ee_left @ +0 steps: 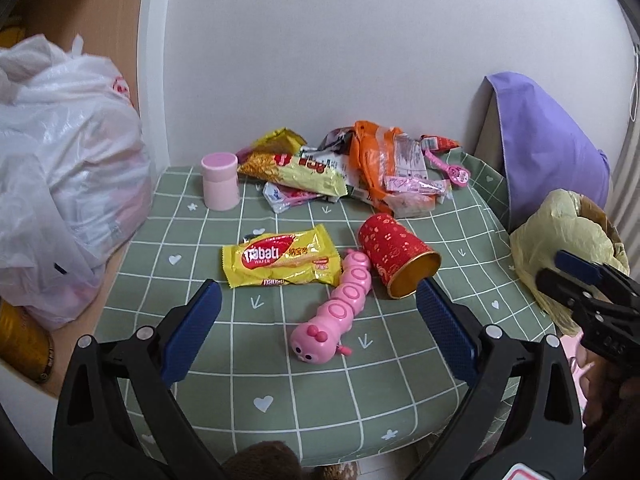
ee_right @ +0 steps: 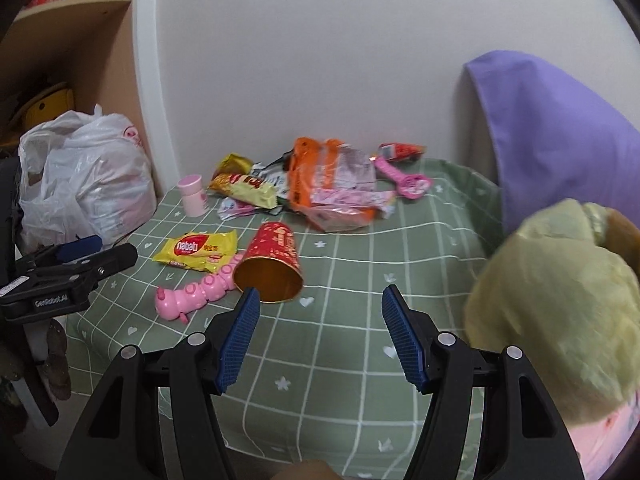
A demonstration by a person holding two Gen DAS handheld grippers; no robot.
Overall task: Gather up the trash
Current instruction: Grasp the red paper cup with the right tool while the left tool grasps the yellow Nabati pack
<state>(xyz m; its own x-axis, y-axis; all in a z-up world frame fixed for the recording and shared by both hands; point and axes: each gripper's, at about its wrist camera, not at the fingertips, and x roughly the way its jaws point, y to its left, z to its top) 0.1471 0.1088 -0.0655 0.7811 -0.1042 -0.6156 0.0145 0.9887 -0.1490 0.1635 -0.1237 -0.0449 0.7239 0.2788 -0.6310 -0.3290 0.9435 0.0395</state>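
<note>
A yellow Nabati wafer wrapper lies on the green checked tablecloth. Next to it a red paper cup lies on its side. A pile of snack wrappers sits at the back by the wall. My left gripper is open and empty, just short of the wafer wrapper and a pink caterpillar toy. My right gripper is open and empty, in front of the cup's mouth. A bin lined with a yellow-green bag stands at the right.
A pink lidded jar stands at the back left. A pink toy lies at the back right. A full white plastic bag sits left of the table. A purple cloth hangs at the right.
</note>
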